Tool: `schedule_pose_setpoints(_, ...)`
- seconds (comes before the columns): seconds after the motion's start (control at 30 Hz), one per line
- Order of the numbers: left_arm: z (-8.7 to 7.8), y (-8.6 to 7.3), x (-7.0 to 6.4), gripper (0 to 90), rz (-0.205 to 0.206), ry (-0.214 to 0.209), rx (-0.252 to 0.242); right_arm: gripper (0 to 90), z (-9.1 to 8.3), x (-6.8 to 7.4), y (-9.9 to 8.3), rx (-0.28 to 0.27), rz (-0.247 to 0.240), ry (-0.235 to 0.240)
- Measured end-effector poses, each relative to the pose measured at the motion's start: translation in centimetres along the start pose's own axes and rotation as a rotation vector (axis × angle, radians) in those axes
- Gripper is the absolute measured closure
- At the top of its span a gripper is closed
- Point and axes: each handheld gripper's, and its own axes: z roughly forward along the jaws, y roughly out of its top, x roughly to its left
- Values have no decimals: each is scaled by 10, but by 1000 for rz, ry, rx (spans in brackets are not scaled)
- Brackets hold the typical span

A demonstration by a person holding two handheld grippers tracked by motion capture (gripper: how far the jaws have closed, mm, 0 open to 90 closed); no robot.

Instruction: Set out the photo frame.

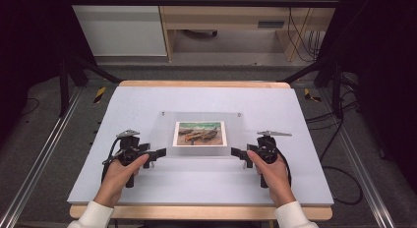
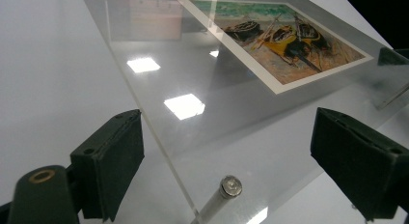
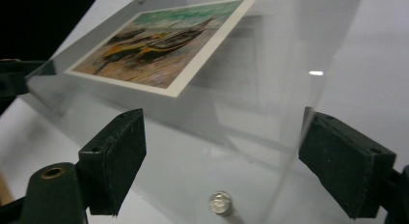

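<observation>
A clear acrylic plate [image 1: 161, 134] lies in the middle of the white board, with a print of beached boats [image 1: 199, 133] under it. Small metal standoffs hold its corners; one pin [image 2: 225, 192] shows under the near left corner and one screw head [image 3: 220, 203] at the near right corner. My left gripper [image 1: 158, 154] is open at the near left corner, its jaws wide either side of the corner [image 2: 193, 204]. My right gripper [image 1: 237, 153] is open at the near right corner in the same way. Neither pair of pads touches the plate.
The white board [image 1: 275, 179] rests on a wooden table with its front edge [image 1: 196, 212] close to the person. Metal rails run along both sides. Cables [image 1: 339, 169] trail on the floor at the right. A wooden cabinet [image 1: 221, 16] stands beyond the table.
</observation>
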Motion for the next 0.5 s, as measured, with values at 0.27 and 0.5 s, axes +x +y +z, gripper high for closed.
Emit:
schedule_pose_setpoints(0.27,1,0,2,115,-4,-29,6,203,0,-2,1,-9,10,-9)
schedule_pose_setpoints(0.5,3,0,4,119,-8,-48,6,218,0,-2,2,-9,10,-11)
